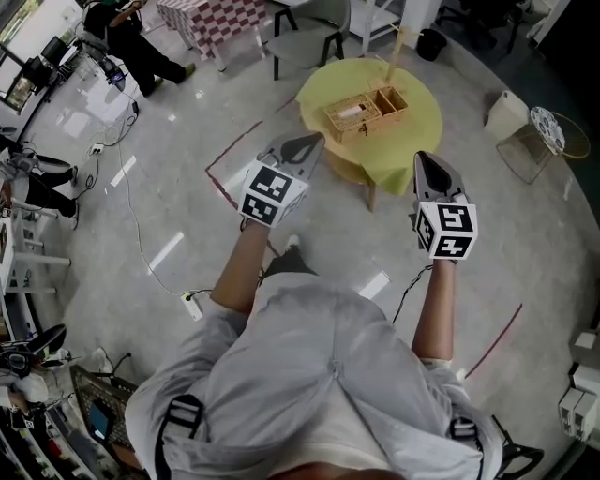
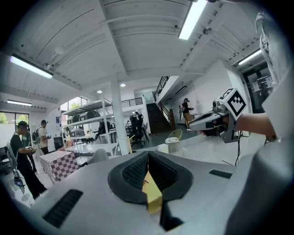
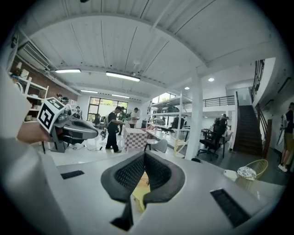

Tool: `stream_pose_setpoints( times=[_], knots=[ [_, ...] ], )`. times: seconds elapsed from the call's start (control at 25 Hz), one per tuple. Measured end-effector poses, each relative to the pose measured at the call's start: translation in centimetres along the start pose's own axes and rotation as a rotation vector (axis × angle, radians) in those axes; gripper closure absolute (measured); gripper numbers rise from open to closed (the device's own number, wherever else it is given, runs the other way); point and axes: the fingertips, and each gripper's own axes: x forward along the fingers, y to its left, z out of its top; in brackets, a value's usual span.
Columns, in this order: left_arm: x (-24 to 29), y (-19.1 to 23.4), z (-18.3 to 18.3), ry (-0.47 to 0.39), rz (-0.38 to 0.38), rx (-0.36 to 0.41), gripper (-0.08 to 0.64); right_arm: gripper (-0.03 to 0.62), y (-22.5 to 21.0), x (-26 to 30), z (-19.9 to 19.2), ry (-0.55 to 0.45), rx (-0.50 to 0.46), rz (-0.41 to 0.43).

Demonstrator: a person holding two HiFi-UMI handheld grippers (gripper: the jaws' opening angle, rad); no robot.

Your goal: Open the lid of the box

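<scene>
A woven wicker box (image 1: 365,112) stands on a round table with a yellow cloth (image 1: 412,131) ahead of me in the head view. Both grippers are held in the air short of the table, well apart from the box. My left gripper (image 1: 307,142) points at the table's near left edge, its jaws shut with nothing between them. My right gripper (image 1: 427,159) hangs at the table's near right side, also shut and empty. In the left gripper view the pads (image 2: 161,170) meet at the tip (image 2: 148,155); in the right gripper view the tip (image 3: 144,156) is likewise closed.
A chequered table (image 1: 210,21) and grey chairs (image 1: 305,42) stand behind the yellow table. At the right are a white box (image 1: 506,115) and a wire basket (image 1: 546,141). Cables (image 1: 141,239) and red tape lines (image 1: 234,150) cross the floor. A person (image 1: 131,42) is at the far left.
</scene>
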Motion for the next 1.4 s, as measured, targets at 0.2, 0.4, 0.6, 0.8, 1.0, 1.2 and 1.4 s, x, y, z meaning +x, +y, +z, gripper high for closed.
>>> stream_pose_setpoints(
  times=[0.2, 0.4, 0.6, 0.8, 1.0, 1.2, 1.4],
  knots=[
    [1.6, -0.2, -0.7, 0.011, -0.020, -0.008, 0.531, 0.569, -1.3, 0.3, -0.7, -0.004, 0.046, -0.017],
    [4.2, 1.3, -1.6, 0.012, -0.035, -0.035, 0.529, 0.569, -2.3, 2.5, -2.0, 0.043, 0.015, -0.037],
    [6.8, 4.0, -1.8, 0.006, -0.052, -0.032, 0.530, 0.569, -3.2, 6.0, -2.6, 0.087, -0.004, -0.051],
    [10.4, 7.8, -2.4, 0.015, -0.083, -0.042, 0.529, 0.569, -4.0, 11.2, -3.0, 0.161, -0.043, -0.068],
    [14.2, 12.9, -2.0, 0.015, -0.109, -0.033, 0.530, 0.569, -4.8, 16.2, -1.6, 0.178, -0.043, -0.090],
    [17.7, 16.6, -2.1, 0.012, -0.152, -0.034, 0.530, 0.569, -5.7, 20.6, -0.9, 0.195, -0.032, -0.117],
    [20.3, 19.5, -3.2, 0.023, -0.200, -0.037, 0.530, 0.569, -6.2, 24.9, -0.9, 0.217, -0.016, -0.142]
  ],
)
